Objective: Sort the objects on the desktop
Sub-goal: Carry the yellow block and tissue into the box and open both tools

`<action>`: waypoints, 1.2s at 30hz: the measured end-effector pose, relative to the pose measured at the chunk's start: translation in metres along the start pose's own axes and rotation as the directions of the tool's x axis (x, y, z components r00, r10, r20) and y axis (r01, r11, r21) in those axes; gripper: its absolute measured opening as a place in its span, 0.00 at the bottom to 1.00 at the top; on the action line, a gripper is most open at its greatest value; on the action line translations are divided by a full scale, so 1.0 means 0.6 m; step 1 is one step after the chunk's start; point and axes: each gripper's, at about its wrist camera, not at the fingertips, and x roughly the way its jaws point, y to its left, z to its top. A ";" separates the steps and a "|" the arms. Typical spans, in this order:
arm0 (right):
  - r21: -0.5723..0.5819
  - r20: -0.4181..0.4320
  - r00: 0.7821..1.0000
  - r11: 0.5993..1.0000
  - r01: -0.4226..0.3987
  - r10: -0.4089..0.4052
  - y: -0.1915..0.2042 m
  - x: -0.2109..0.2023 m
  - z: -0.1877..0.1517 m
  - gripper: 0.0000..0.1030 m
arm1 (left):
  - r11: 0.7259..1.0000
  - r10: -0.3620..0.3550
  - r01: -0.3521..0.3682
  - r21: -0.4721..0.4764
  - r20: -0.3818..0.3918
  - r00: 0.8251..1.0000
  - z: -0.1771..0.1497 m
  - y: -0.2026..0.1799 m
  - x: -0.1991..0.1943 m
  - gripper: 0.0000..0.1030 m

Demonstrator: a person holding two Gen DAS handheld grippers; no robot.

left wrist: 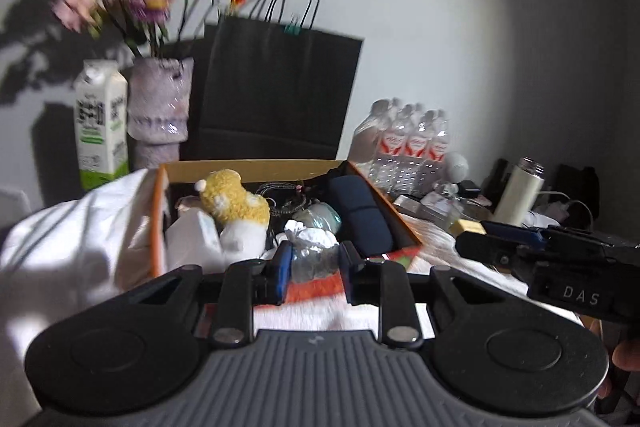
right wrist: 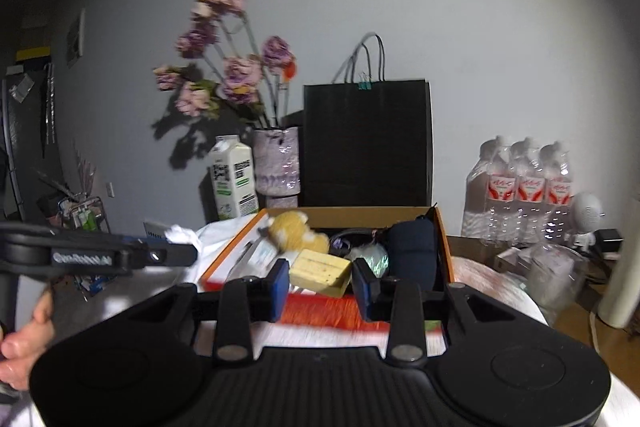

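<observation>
An open orange cardboard box holds a yellow plush toy, cables, a dark blue pouch and a pale green object. My left gripper is shut on a crumpled clear plastic wrapper above the box's near edge. My right gripper is shut on a yellow box just in front of the orange box. The right gripper also shows at the right of the left wrist view, the left gripper at the left of the right wrist view.
Behind the box stand a milk carton, a vase of purple flowers and a black paper bag. A pack of water bottles, a white flask and small clutter lie right. White cloth lies left.
</observation>
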 end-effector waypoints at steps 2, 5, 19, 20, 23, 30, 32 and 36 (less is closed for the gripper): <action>0.038 -0.050 0.999 0.999 -0.012 0.014 -0.030 0.059 0.025 0.32 | 0.999 -0.012 0.009 -0.042 -0.064 0.998 0.023 0.009 0.063 0.25; 0.069 -0.136 0.990 0.998 -0.016 0.025 -0.063 0.151 0.044 0.32 | 0.995 -0.042 0.027 -0.098 -0.149 0.988 0.044 0.021 0.148 0.25; 0.060 -0.379 0.922 0.992 0.113 -0.082 -0.107 0.334 0.032 0.51 | 0.984 -0.013 -0.041 -0.176 -0.295 0.955 0.050 0.070 0.283 0.72; 0.063 -0.370 0.924 0.991 0.122 -0.090 -0.109 0.331 0.031 0.52 | 0.985 -0.011 -0.039 -0.167 -0.284 0.959 0.049 0.071 0.277 0.81; 0.076 -0.387 0.917 0.989 0.130 -0.090 -0.115 0.333 0.027 0.55 | 0.989 0.020 -0.060 -0.136 -0.276 0.961 0.052 0.065 0.271 0.84; 0.071 -0.358 0.925 0.984 0.163 -0.127 -0.101 0.313 0.029 0.93 | 0.981 0.164 -0.183 -0.061 -0.234 0.958 0.068 0.052 0.232 0.96; 0.056 -0.334 0.932 0.984 0.171 -0.143 -0.091 0.299 0.036 1.00 | 0.974 0.200 -0.218 -0.064 -0.206 0.958 0.069 0.055 0.214 0.97; 0.041 -0.296 0.943 0.984 0.172 -0.153 -0.069 0.272 0.049 1.00 | 0.963 0.241 -0.259 -0.077 -0.190 0.952 0.065 0.062 0.179 0.98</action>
